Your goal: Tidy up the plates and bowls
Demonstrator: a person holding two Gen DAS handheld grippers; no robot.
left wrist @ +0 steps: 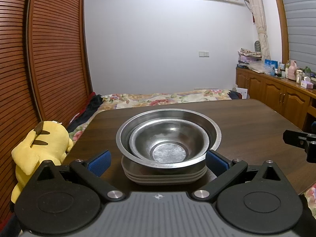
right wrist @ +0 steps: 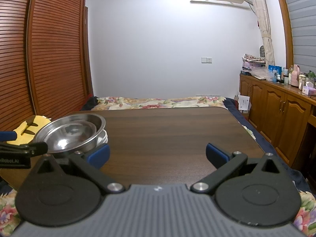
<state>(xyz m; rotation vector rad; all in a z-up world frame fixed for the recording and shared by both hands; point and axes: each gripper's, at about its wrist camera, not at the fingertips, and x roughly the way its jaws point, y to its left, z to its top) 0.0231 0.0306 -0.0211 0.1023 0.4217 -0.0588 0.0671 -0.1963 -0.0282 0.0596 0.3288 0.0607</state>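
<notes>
- Bowls (left wrist: 167, 138) nested on plates (left wrist: 164, 175), near-left on table (left wrist: 246, 122).
- L gripper (left wrist: 158, 158) wide open around stack; R gripper (right wrist: 158, 154) open, empty.
- Looks done; if so, back L straight off w/o nudging the rim.

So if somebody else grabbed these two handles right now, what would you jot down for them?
Left tongs: open, empty, blue pads either side of the stack without gripping it.
Right tongs: open, empty, over bare tabletop.
Small steel bowl sits nested in the large steel bowl; both rest on the stack of pale plates, at the left side of the dark wooden table.
Done: everything visible is in one pile.
Left: probably nothing, or shifting the pile if it belongs elsewhere.
</notes>
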